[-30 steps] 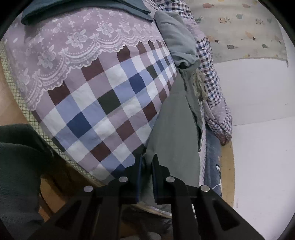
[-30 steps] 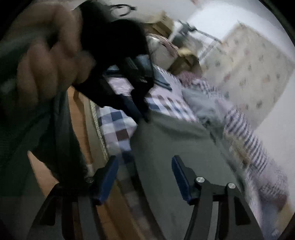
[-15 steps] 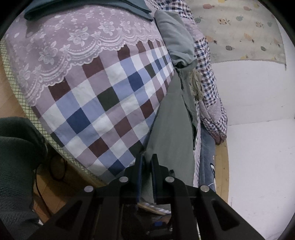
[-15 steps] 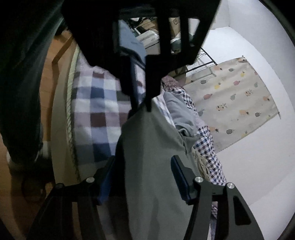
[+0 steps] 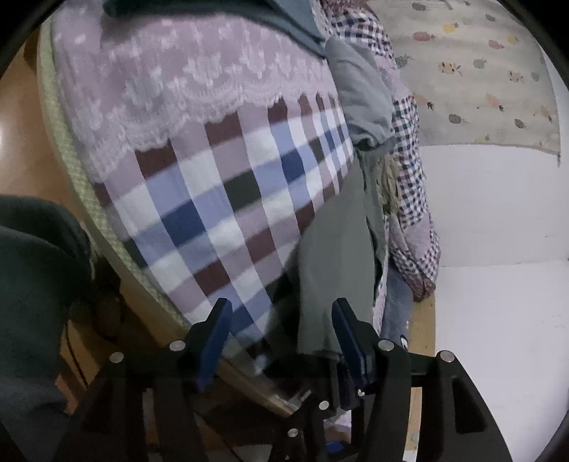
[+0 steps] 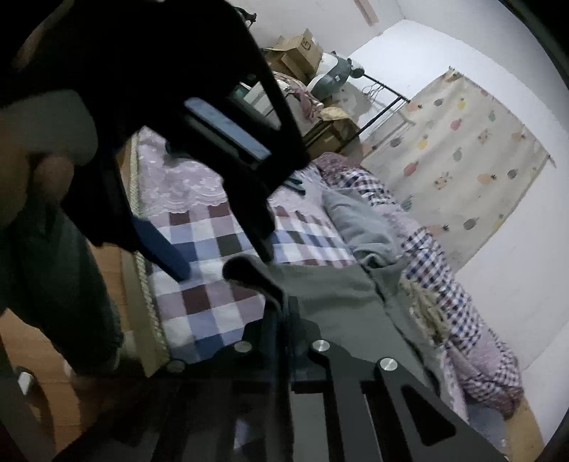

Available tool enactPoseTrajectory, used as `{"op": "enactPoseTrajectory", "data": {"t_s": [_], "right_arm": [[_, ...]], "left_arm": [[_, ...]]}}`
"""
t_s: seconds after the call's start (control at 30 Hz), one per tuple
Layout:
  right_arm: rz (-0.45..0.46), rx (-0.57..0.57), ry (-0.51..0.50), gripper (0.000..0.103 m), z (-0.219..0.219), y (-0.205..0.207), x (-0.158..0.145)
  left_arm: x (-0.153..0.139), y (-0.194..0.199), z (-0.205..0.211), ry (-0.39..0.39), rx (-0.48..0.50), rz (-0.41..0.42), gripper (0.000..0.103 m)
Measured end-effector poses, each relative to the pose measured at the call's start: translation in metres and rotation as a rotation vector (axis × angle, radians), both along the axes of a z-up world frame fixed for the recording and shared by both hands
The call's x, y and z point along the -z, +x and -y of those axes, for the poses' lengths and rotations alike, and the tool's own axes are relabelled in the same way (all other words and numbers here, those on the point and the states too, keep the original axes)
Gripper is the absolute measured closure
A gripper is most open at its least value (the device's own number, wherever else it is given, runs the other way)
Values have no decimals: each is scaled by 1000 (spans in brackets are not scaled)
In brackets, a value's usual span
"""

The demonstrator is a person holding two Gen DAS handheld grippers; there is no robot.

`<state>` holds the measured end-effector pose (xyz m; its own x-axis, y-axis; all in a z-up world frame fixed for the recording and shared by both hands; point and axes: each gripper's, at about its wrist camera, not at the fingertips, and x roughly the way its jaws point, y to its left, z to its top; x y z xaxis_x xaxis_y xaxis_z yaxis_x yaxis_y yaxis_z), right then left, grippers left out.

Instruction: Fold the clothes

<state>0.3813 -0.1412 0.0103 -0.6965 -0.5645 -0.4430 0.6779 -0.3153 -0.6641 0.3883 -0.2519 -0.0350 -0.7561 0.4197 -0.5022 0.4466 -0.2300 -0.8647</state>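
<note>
A grey-green garment [image 5: 330,248] lies stretched along the right side of a bed with a checked cover [image 5: 213,213]. In the left wrist view my left gripper [image 5: 281,320] stands open over the bed's near edge, the garment's end hanging just inside its right pad [image 5: 350,334]. In the right wrist view my right gripper [image 6: 284,316] is shut on the bunched near edge of the grey-green garment [image 6: 338,295]. The open left gripper [image 6: 227,266] hovers just above that edge, held by a hand [image 6: 35,142].
A lighter grey garment [image 5: 359,92] and a small-checked quilt [image 5: 409,160] lie past the garment by the wall. A dark teal cloth [image 5: 213,10] lies at the bed's far end. A fruit-print curtain [image 6: 462,142] hangs beyond. Cardboard boxes [image 6: 298,53] are stacked behind the bed.
My left gripper has opened and let go of the grey-green garment. My right gripper, open before, has shut on the garment's near edge.
</note>
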Motion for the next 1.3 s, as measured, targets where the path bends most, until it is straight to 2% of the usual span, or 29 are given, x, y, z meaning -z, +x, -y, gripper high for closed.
{"op": "enactPoseTrajectory", "data": {"t_s": [0.17, 0.3, 0.37, 0.4, 0.47, 0.57, 0.7, 0.87, 1.3], "right_arm": [[32, -20, -5, 101, -1, 9, -4], [42, -33, -7, 102, -2, 16, -6], [44, -39, -4, 101, -1, 19, -4], [45, -42, -2, 101, -1, 20, -3], [45, -40, 2, 101, -2, 21, -1], [35, -33, 7, 98, -5, 22, 1], [16, -7, 14, 76, -9, 21, 2], [18, 37, 30, 72, -9, 18, 2], [13, 106, 1, 59, -26, 9, 0]], "left_arm": [[5, -9, -4, 46, 20, -28, 41], [2, -11, -5, 51, 25, -56, 44], [-1, -10, -5, 48, 24, -74, 71], [-1, -10, -4, 48, 21, -79, 76], [-2, -10, -4, 54, 23, -100, 98], [-9, -10, -5, 17, 24, -121, 101], [-18, -8, -1, -4, 8, -156, 101], [-14, -6, 5, 32, -15, -157, 101], [-31, 0, 10, 19, -32, -237, 102]]}}
